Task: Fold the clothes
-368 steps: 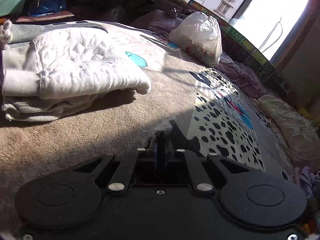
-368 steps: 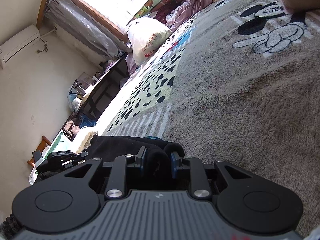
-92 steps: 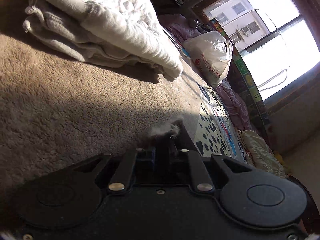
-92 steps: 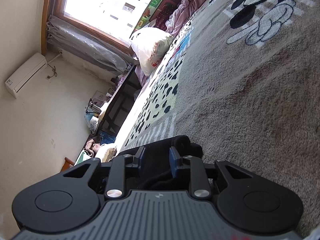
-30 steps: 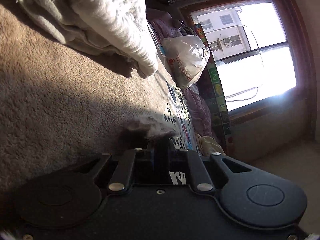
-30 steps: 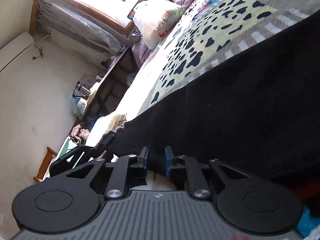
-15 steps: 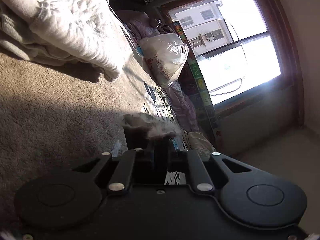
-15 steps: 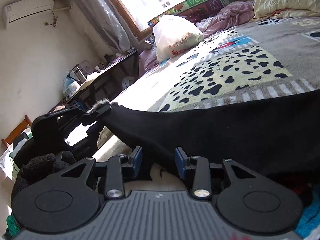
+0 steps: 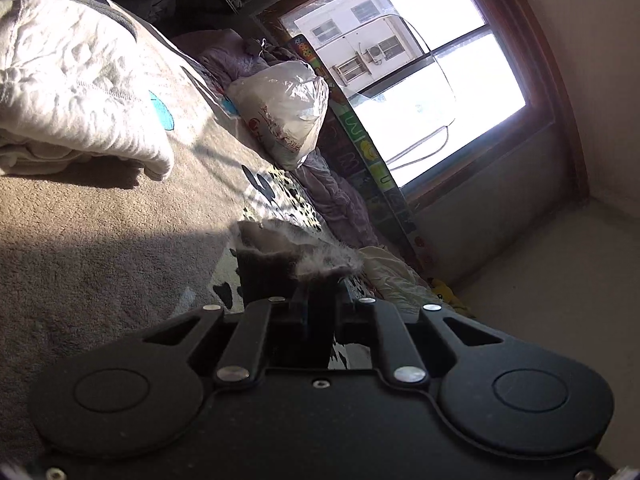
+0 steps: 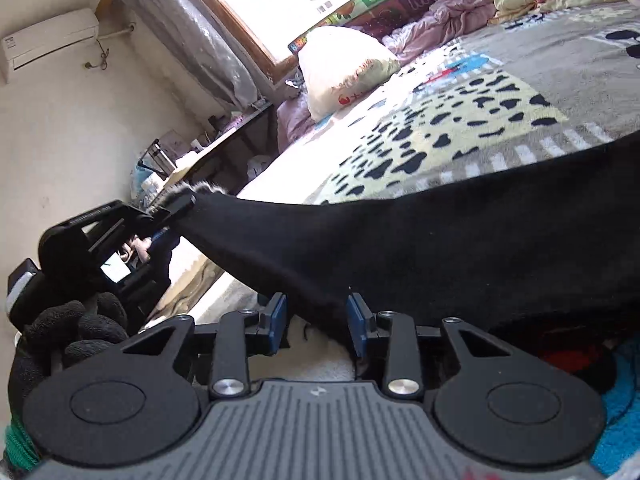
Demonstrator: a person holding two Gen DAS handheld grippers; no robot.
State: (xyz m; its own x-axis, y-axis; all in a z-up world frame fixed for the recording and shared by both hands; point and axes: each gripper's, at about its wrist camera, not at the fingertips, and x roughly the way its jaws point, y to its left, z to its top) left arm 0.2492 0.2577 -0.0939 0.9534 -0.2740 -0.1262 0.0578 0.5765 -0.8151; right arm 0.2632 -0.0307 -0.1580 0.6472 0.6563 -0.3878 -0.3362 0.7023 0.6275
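Now the right tongs (image 10: 316, 320) have parted around the black garment (image 10: 440, 248); left tongs (image 10: 176, 206) still pinch its corner.

- The garment (image 10: 440, 240) is black, with a grey fuzzy edge.
- The blanket (image 10: 460, 132) is grey-brown, with a pale yellow panel of black spots and some white stripes.
- The folded clothes (image 9: 80, 92) are white and light grey.
- The plastic bag (image 9: 284, 112) is white with red print.
- The glove (image 10: 72, 332) is black.
- The right gripper's pads (image 10: 278, 322) are blue.
- The crumpled bedding (image 10: 440, 20) is pale purple.
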